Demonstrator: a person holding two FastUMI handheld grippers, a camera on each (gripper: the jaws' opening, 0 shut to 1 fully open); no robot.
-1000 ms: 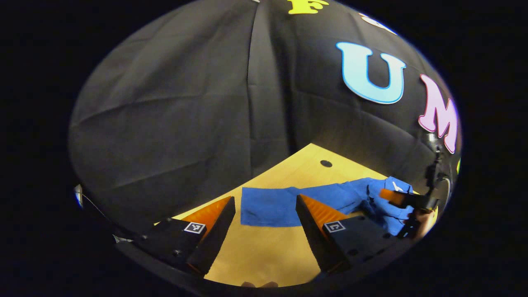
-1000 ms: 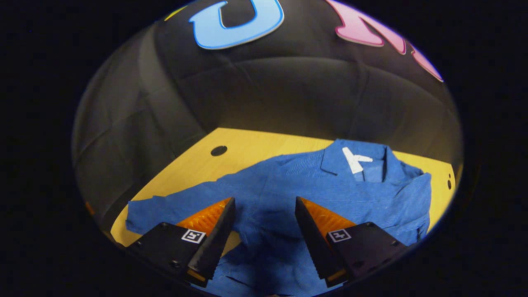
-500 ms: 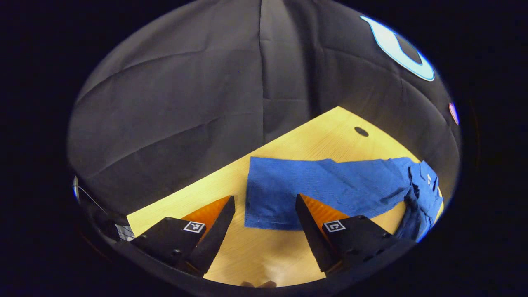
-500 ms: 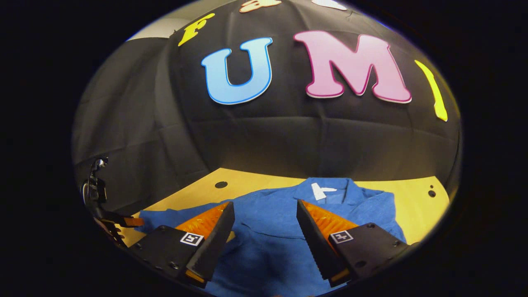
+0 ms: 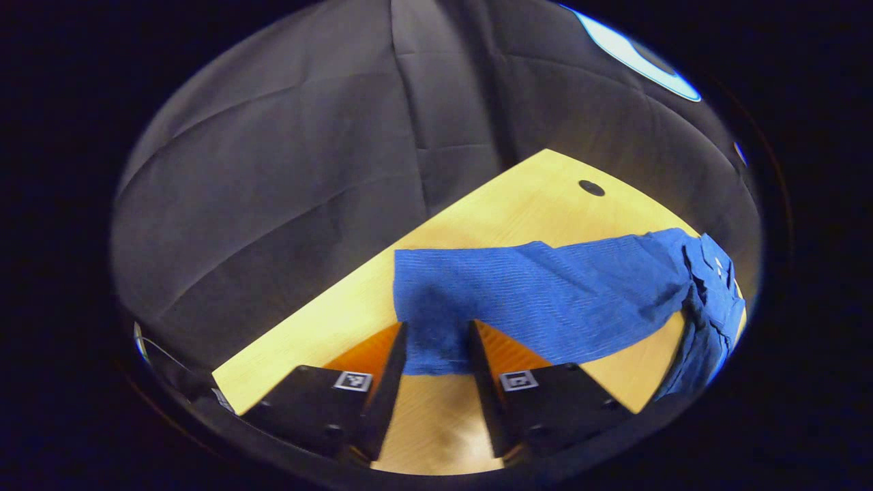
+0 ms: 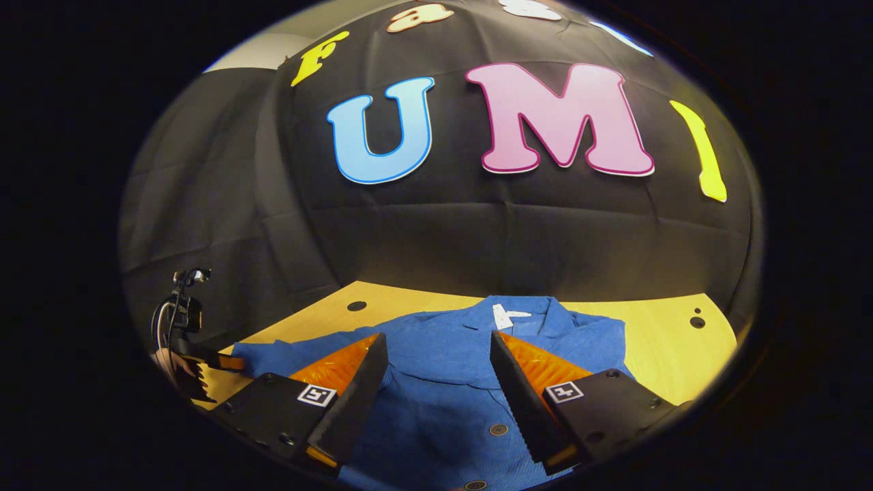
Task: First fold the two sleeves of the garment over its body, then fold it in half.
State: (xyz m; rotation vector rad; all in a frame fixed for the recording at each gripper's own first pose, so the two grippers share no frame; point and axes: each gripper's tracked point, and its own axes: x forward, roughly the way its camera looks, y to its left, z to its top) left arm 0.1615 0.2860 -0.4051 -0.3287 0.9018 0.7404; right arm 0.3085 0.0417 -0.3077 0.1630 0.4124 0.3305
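Both fingers of the left hand-held gripper (image 5: pixel 435 341) flank the sleeve (image 5: pixel 532 300) cuff edge; right hand-held gripper (image 6: pixel 436 354) gapes.

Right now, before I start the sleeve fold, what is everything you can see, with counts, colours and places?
shirt: one, blue, lying buttoned on the table, collar toward the booth wall.
sleeve: one, blue, stretched out flat; its cuff end lies between the left gripper's fingers.
white tag: one, inside the collar.
table: one, light wood, with dark round holes near its far edge.
booth wall: black cloth behind the table.
left gripper: fingers narrowed around the cuff; whether they press it is unclear.
right gripper: fingers apart over the shirt's chest.
hand: holding the left gripper, seen in the right gripper view.
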